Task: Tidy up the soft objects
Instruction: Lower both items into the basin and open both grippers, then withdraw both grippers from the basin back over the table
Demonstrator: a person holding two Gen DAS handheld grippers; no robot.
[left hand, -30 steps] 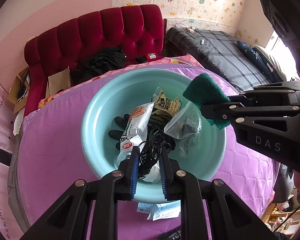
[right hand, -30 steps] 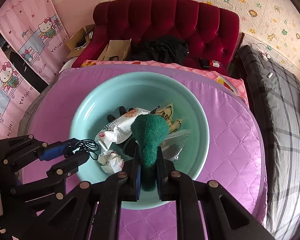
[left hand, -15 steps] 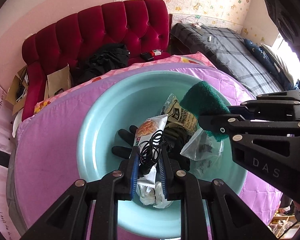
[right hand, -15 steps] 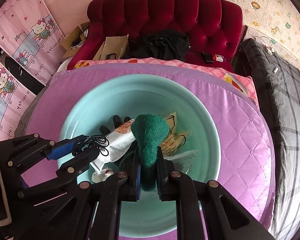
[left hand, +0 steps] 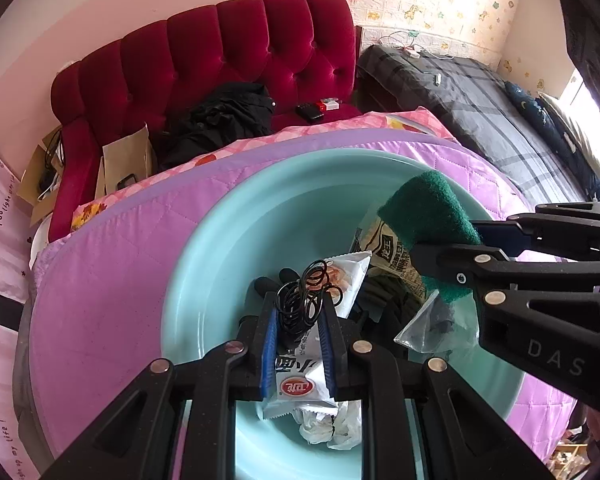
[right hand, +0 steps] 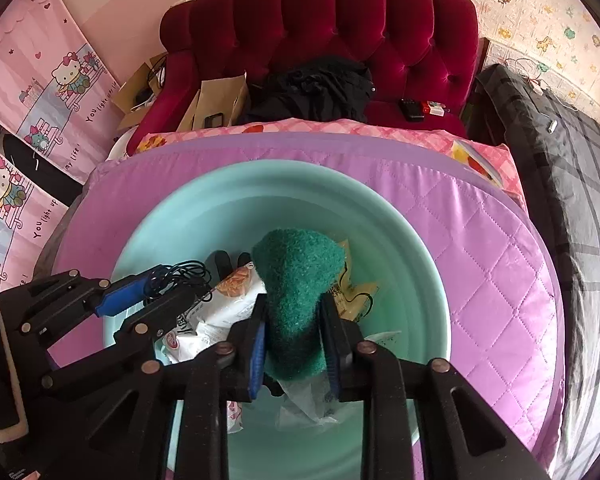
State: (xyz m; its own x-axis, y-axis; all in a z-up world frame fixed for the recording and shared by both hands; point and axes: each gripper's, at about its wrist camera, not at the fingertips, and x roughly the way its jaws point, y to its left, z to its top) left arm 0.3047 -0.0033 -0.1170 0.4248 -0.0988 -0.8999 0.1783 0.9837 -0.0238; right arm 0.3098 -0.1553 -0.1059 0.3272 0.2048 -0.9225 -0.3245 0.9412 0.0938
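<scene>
Basin (left hand: 220,264) work looks well advanced, going by what already lies in the teal tub on the purple quilted cover (left hand: 112,280): a white snack packet (left hand: 300,376), a black glove (left hand: 272,284) half under it, crumpled white paper (left hand: 332,428), a yellowish printed packet (left hand: 388,248) and a clear plastic bag (left hand: 432,328).

On my left, the left gripper (left hand: 298,328) is clamped on a tangle of thin black cord (left hand: 304,300), held over the snack packet inside the basin's rim. That one is not dropped yet, so I judge it the next-to-last thing to let go.

Further right, my right gripper (right hand: 294,336) hangs over the middle of the basin with the green scouring pad (right hand: 296,280) standing up between its blue pads. Its jaws are opening now; the pad is still between them and, from the right wrist view, its sides seem to brush the pads, though I cannot tell whether they still press it.

What is left, as I read it: the pad must fall clear, then the cord. Whether more soft things wait outside the basin I cannot say; nothing of the kind shows on the cover.
</scene>
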